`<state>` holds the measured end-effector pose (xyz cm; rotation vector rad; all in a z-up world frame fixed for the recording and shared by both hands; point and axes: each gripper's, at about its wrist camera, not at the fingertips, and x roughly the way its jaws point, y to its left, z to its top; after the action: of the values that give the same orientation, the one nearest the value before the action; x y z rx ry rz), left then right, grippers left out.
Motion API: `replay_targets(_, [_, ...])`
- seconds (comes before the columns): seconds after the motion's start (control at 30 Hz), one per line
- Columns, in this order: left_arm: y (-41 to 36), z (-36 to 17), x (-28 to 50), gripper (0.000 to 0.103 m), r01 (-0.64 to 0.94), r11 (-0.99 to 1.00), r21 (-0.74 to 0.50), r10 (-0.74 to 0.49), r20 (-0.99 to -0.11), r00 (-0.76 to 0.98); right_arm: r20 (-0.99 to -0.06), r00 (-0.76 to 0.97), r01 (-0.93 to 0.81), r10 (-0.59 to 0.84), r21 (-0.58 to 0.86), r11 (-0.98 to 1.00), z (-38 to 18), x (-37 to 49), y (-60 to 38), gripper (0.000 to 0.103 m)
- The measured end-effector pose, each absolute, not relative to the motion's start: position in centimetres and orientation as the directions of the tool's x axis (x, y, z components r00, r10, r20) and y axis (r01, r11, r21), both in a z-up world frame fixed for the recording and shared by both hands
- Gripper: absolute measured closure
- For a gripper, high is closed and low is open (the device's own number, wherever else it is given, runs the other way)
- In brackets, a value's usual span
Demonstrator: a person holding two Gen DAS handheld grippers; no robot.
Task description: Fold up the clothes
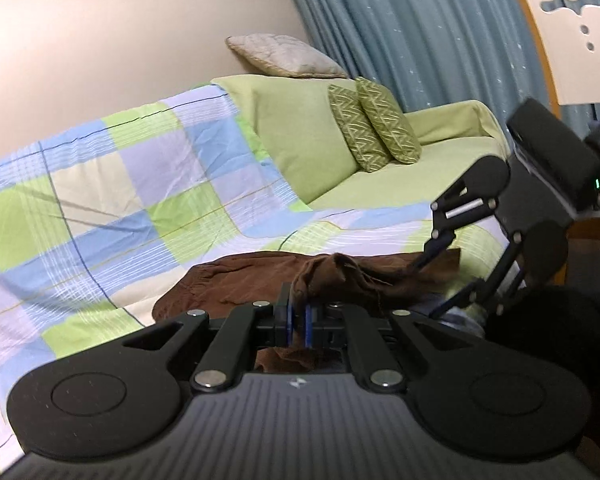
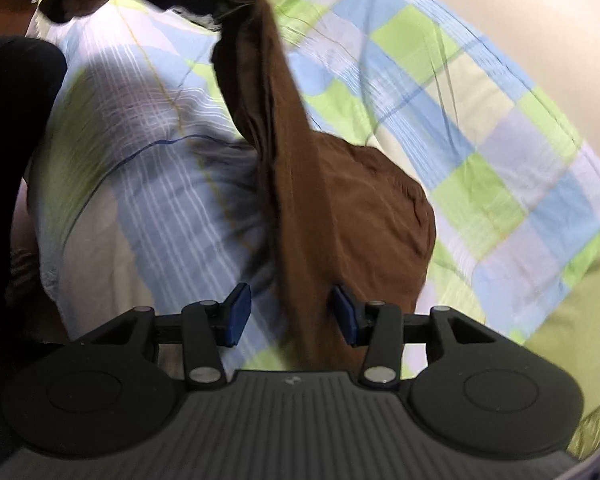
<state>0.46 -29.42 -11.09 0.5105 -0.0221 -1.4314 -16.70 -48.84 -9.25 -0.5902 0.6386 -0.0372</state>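
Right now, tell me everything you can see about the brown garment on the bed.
The brown garment looks like soft, wrinkled cloth. Part lies bunched on the checked bedspread; a gathered strip is lifted off it. The left gripper is shut on one end, and the strip runs between the open right gripper pads. What garment it is cannot be told.

Left gripper (image 1: 298,322) has its blue pads pinched together on a fold of brown cloth (image 1: 340,276). Right gripper (image 2: 291,314), just beside that cloth, has its pads spread wide apart.
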Motion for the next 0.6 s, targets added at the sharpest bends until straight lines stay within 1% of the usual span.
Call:
replay_targets(0.03, [-29.2, -11.2, 0.5, 0.099, 0.931, 0.042, 0.364, -0.941, -0.298, 0.159, -0.542, 0.811, -0.146, -0.218, -0.548, 0.823, -9.4, -16.7, -49.0, 0.064])
replay_targets(0.07, [-29.0, -11.4, 0.5, 0.099, 0.925, 0.033, 0.379, -0.937, -0.31, 0.16, -0.538, 0.812, -0.143, -0.227, -0.56, 0.816, -9.5, -16.7, -49.3, 0.069])
replay_targets(0.1, [-28.8, -11.6, 0.5, 0.099, 0.919, 0.023, 0.393, -0.933, -0.321, 0.161, -0.534, 0.81, -0.14, -0.24, -0.576, 0.806, -9.5, -16.9, -49.7, 0.081])
replay_targets(0.13, [-28.8, -11.7, 0.4, 0.099, 0.916, 0.016, 0.4, -0.932, -0.327, 0.159, -0.536, 0.805, -0.145, -0.255, -0.593, 0.792, -9.6, -17.1, -50.0, 0.087])
replay_targets(0.17, [-28.8, -12.2, 0.0, 0.099, 0.898, -0.011, 0.44, -0.927, -0.341, 0.156, -0.537, 0.799, -0.149, -0.269, -0.611, 0.778, -9.7, -17.2, -50.4, 0.093])
replay_targets(0.23, [-28.8, -13.2, -1.1, 0.099, 0.846, -0.067, 0.529, -0.919, -0.364, 0.155, -0.546, 0.788, -0.166, -0.284, -0.632, 0.757, -9.8, -17.5, -50.8, 0.096])
replay_targets(0.27, [-28.8, -13.8, -1.8, 0.099, 0.811, -0.096, 0.577, -0.915, -0.372, 0.157, -0.553, 0.781, -0.176, -0.29, -0.64, 0.748, -9.9, -17.6, -50.9, 0.1])
replay_targets(0.33, [-28.9, -14.7, -2.5, 0.099, 0.77, -0.129, 0.625, -0.909, -0.385, 0.161, -0.564, 0.767, -0.188, -0.305, -0.652, 0.734, -10.1, -17.6, -51.1, 0.1])
replay_targets(0.37, [-28.9, -14.9, -2.7, 0.099, 0.766, -0.135, 0.628, -0.906, -0.39, 0.161, -0.572, 0.759, -0.191, -0.311, -0.653, 0.733, -10.1, -17.6, -51.2, 0.101])
replay_targets(0.5, [-27.7, -14.2, -3.0, 0.1, 0.791, -0.118, 0.601, -0.91, -0.385, 0.157, -0.604, 0.732, -0.193, -0.315, -0.628, 0.754, -9.5, -17.8, -50.8, 0.101])
replay_targets(0.6, [-25.3, -12.6, -3.0, 0.1, 0.817, -0.095, 0.569, -0.915, -0.373, 0.154, -0.602, 0.739, -0.208, -0.302, -0.631, 0.748, -7.6, -19.0, -49.0, 0.1])
